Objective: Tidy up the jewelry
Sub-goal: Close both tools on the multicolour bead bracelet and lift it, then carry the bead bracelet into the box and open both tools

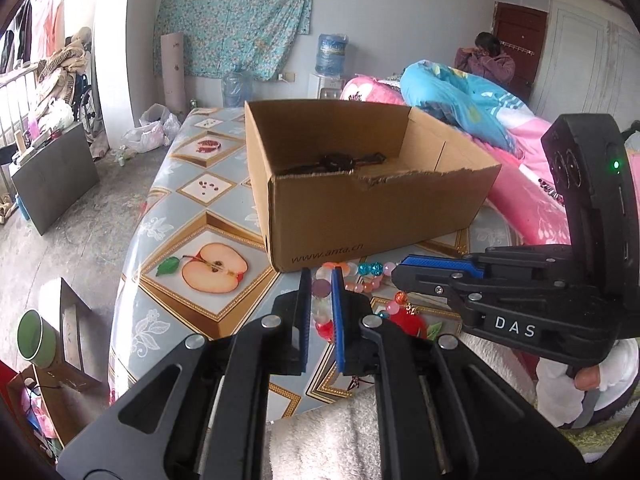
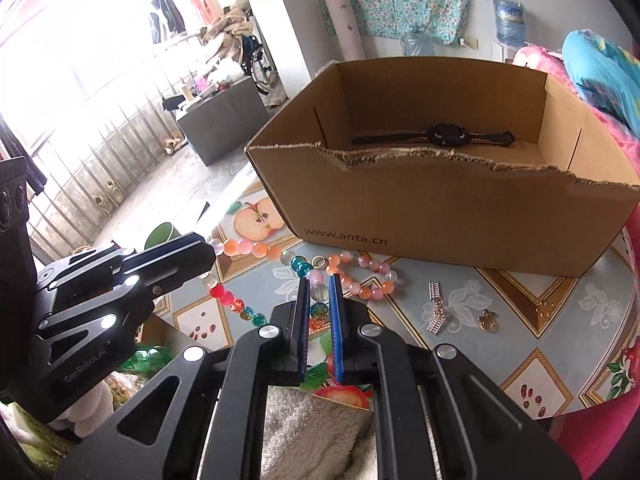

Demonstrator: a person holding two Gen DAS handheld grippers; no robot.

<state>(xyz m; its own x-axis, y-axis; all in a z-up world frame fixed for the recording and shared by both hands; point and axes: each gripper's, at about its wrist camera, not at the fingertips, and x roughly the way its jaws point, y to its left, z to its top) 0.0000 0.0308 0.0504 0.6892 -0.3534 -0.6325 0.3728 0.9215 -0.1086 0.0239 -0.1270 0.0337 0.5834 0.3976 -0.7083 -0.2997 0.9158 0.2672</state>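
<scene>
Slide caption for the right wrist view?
Both grippers, right gripper and left gripper, pinch the bead necklace before the cardboard box.

The left gripper (image 1: 320,276) points forward and down, its blue-padded jaws drawn nearly together around a narrow slot. The right gripper (image 2: 319,280) holds the same downward tilt just beside it to the right, jaws equally close. In the left wrist view, a hand (image 1: 588,380) in a white fleecy sleeve grips the right gripper's handle at the near right.
</scene>
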